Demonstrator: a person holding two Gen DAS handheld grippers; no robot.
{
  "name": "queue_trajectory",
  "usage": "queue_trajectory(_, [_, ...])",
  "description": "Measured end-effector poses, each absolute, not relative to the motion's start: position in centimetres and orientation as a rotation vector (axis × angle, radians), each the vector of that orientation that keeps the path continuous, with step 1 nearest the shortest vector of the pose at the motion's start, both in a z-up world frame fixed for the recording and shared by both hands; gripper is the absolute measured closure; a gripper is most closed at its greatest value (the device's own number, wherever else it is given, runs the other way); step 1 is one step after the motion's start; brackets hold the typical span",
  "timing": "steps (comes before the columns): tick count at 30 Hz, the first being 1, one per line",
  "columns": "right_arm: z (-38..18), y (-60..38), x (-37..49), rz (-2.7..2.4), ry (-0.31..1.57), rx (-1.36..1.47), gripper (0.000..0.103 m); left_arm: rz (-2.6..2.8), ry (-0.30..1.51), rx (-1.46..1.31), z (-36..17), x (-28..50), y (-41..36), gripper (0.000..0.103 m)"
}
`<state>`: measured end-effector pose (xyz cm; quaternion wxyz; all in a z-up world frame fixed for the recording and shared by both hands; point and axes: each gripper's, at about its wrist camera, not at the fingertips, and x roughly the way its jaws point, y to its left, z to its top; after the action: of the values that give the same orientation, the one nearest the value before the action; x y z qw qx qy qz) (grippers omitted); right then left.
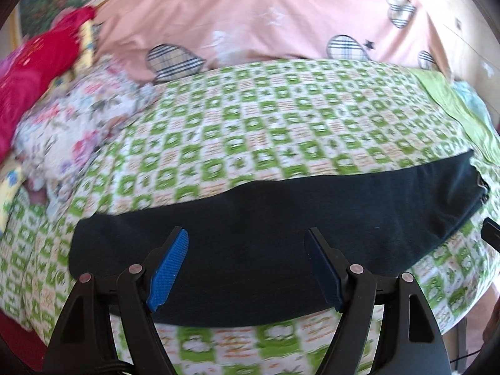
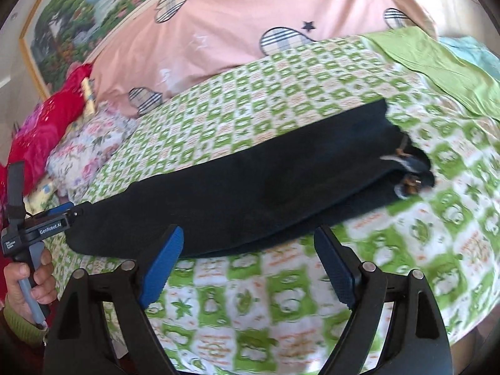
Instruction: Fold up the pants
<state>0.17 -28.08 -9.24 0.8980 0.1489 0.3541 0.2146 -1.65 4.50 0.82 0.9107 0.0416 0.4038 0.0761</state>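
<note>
- Lying flat on the green-checked bedspread (image 1: 250, 118), pants (image 1: 250, 218) appear folded lengthwise, legs stacked.
- Left gripper (image 1: 247, 243) and right gripper (image 2: 250, 243) both spread apart, empty.
- Crosswise folds seemingly remain.

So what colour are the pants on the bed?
Very dark, navy to black; the pants show best in the right wrist view.

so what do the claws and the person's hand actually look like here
Both claws are black plastic frames with silver pivot pins and blue textured pads on the fingers: left claw, right claw. Seen from the right wrist view, the left one has a black body printed "GenRobot.AI", a black strap and a grey-blue handle. The hand gripping it wears an olive-green ribbed cuff.
</note>
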Motion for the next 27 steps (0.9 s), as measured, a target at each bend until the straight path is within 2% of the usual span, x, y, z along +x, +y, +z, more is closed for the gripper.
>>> queue_trajectory(11, [-10.9,-31.9,1.1,0.367,0.76,0.428,0.017,-0.103,0.859,0.218,0.7,3.5,-3.2,0.024])
queue_trajectory(24, [-12.1,-35.5,3.6,0.24,0.764,0.561,0.017,-0.495,1.016,0.266,-1.2,11.6,-11.4,0.024])
queue_trajectory(25, [-12.2,-35.7,3.8,0.233,0.764,0.575,0.018,-0.517,1.024,0.274,-1.4,12.4,-12.2,0.024])
queue_trajectory(27, [-12.5,-36.5,4.3,0.21,0.758,0.622,0.027,-0.562,1.045,0.287,-1.6,13.8,-13.7,0.024])
